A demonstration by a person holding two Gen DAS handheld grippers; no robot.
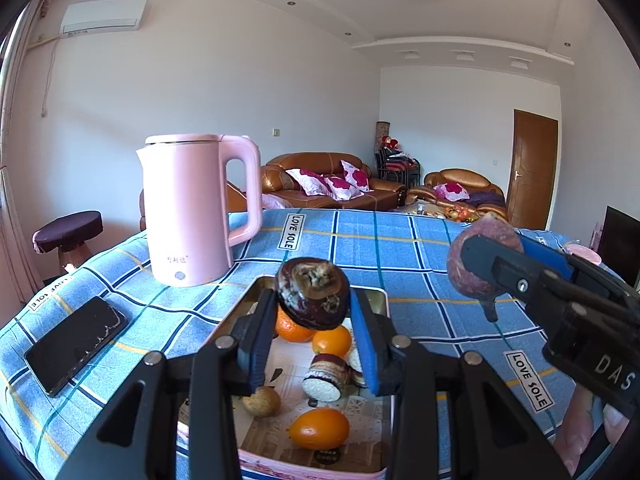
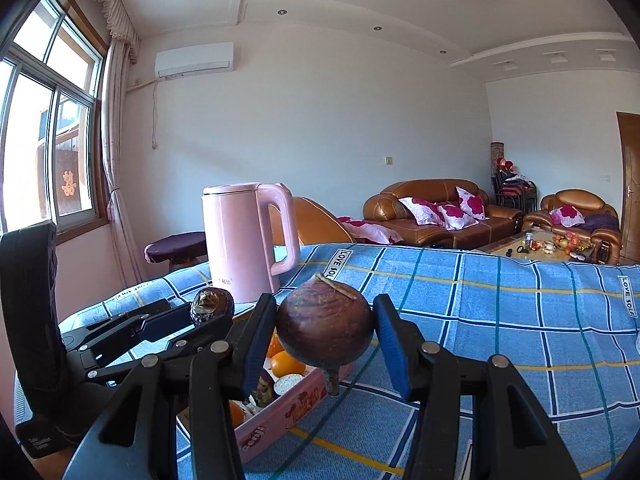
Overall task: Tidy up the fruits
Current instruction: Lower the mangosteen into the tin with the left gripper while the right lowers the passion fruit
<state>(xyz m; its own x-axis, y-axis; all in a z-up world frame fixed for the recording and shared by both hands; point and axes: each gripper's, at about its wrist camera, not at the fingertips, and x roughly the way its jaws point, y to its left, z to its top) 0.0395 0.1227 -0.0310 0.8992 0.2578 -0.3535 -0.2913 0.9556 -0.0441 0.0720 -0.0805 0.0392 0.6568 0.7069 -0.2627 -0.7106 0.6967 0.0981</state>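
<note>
Holding a wrinkled dark passion fruit above the pink box, the left tongs grip narrowly; the right tongs pinch a round purple fruit beside it. Either could slip and roll off the table.

1. Pink electric kettle stands upright on the blue checked tablecloth, handle facing right.
2. Black phone lies flat near the cloth's left edge, well apart from the kettle.
3. Round dark-topped stool stands beyond the table, left.
4. Brown leather sofa with floral cushions stands against the far wall.
5. Air conditioner is mounted high on the wall.
6. Brown door is closed.
</note>
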